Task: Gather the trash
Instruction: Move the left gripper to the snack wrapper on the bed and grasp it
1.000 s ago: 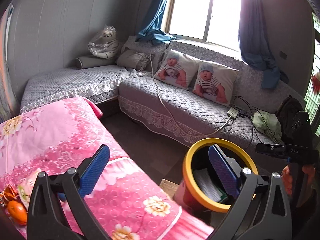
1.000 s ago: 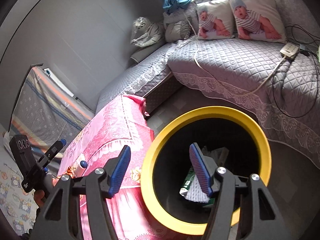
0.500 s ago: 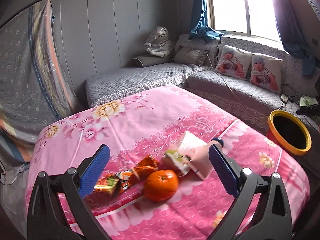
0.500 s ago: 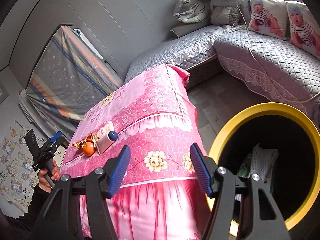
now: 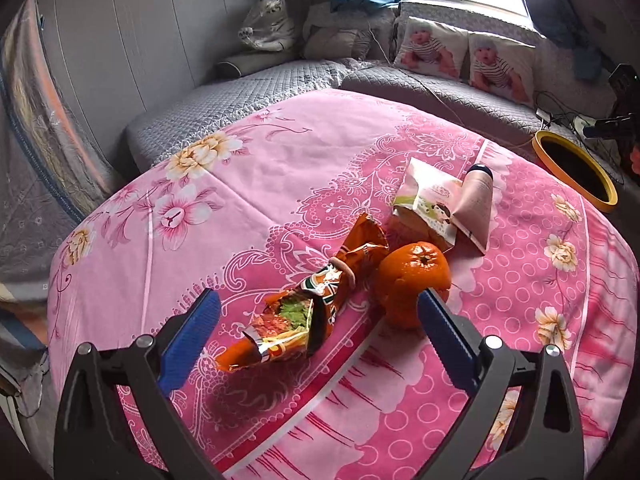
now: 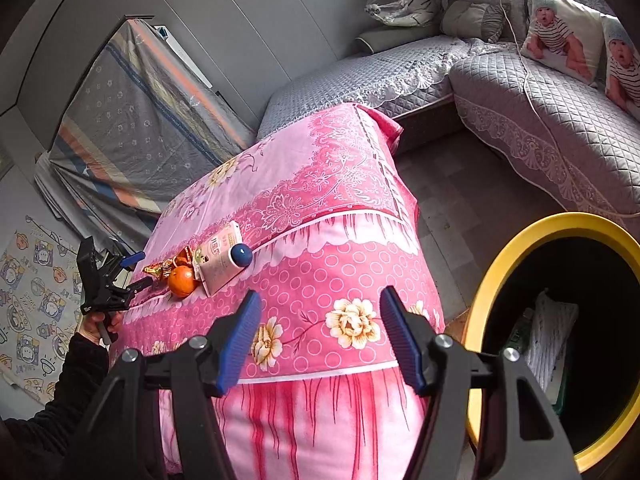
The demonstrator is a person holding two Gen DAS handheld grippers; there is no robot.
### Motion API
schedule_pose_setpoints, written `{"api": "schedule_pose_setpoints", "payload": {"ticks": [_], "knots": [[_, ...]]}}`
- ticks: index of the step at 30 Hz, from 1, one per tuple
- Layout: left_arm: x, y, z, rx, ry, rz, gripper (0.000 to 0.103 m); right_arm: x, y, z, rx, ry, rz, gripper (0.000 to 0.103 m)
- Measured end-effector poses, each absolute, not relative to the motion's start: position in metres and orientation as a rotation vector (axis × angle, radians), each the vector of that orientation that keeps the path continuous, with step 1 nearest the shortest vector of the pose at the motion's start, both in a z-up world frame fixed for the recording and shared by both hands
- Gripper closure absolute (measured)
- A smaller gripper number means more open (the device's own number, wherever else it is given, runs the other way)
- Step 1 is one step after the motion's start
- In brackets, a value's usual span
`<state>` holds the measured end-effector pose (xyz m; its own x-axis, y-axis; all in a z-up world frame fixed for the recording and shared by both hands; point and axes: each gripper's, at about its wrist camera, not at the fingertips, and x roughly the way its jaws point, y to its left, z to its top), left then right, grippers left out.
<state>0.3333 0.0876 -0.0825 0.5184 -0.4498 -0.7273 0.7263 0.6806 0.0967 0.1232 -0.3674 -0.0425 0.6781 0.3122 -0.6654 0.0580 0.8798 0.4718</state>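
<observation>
Four items lie clustered on the pink floral tablecloth (image 5: 280,168): a crumpled orange snack wrapper (image 5: 312,304), an orange (image 5: 412,276), a pale snack packet (image 5: 428,204) and a pink tube (image 5: 476,204) with a dark cap. The wrapper lies just left of the orange, touching or nearly so; I cannot tell which. The packet sits beyond the orange, and the tube lies against the packet's right side.

Your left gripper (image 5: 318,332) hangs above the near end of the wrapper, jaws spread wide, blue pads clear of everything. Its right pad overlaps the orange in the left wrist view; contact cannot be confirmed. It has hold of nothing.

Your right gripper (image 6: 320,336) points at the hanging side of the tablecloth, jaws about half open with nothing between them.

The yellow-rimmed bin (image 6: 520,232) stands on the floor just right of the table, beside the grey quilted sofa (image 6: 560,120). Paper and packaging already lie inside it.

From the right wrist view, your left hand (image 6: 98,326) in a dark sleeve grips the left gripper's handle at the table's far side, near the orange.
</observation>
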Motion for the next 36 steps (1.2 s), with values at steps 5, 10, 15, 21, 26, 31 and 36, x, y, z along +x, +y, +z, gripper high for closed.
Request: {"api": "schedule_pose_setpoints", "payload": {"ticks": [5, 10, 15, 21, 26, 31, 36], "knots": [[0.353, 0.096, -0.095, 0.400, 0.786, -0.737, 0.009, 0.129, -0.366, -0.042, 0.483, 0.831, 0.147, 0.044], [0.365, 0.098, -0.105, 0.395, 0.844, -0.735, 0.023, 0.131, -0.363, -0.042, 0.480, 0.834, 0.153, 0.044], [0.364, 0.089, -0.117, 0.446, 0.884, -0.752, 0.055, 0.134, -0.357, -0.040, 0.475, 0.836, 0.172, 0.044], [0.364, 0.102, -0.109, 0.384, 0.876, -0.728, 0.062, 0.136, -0.341, -0.030, 0.425, 0.825, 0.219, 0.044], [0.353, 0.131, -0.081, 0.292, 0.825, -0.701, 0.063, 0.143, -0.308, -0.019, 0.321, 0.821, 0.301, 0.044], [0.324, 0.161, -0.053, 0.217, 0.745, -0.610, 0.063, 0.155, -0.249, -0.019, 0.140, 0.827, 0.396, 0.044], [0.283, 0.182, -0.034, 0.131, 0.667, -0.500, 0.063, 0.175, -0.185, -0.028, -0.002, 0.843, 0.511, 0.044]]}}
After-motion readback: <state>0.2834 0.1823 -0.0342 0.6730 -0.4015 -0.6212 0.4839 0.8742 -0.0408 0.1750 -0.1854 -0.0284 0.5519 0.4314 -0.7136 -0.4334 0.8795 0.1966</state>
